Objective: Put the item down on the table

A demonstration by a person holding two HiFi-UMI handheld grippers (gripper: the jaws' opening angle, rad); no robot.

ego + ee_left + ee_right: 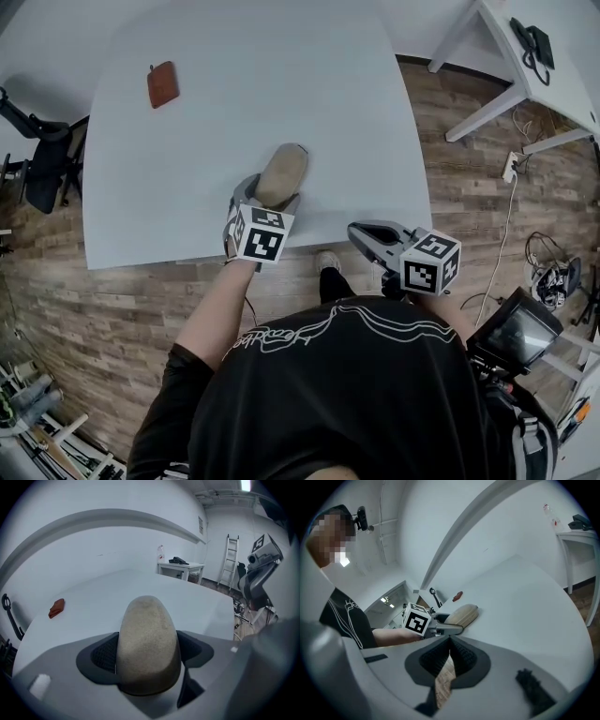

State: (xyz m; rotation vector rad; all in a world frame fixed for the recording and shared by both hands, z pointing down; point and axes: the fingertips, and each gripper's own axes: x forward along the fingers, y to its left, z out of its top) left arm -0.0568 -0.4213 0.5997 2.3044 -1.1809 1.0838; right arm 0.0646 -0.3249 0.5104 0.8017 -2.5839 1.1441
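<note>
A tan, suede-like slipper (283,172) is held over the near part of the white table (234,103), toe pointing away from me. My left gripper (270,199) is shut on its heel end. In the left gripper view the slipper (149,639) fills the gap between the dark pads (104,654). I cannot tell whether its sole touches the table top. My right gripper (360,232) hangs off the table's near edge above the wooden floor, shut and empty. From the right gripper view (450,654) the slipper (463,614) shows beside the left marker cube.
A small red-brown item (162,84) lies at the table's far left. A black office chair (33,159) stands left of the table. At the upper right is a white desk (553,84) with a black phone (532,42), and a power strip (511,166) lies on the floor.
</note>
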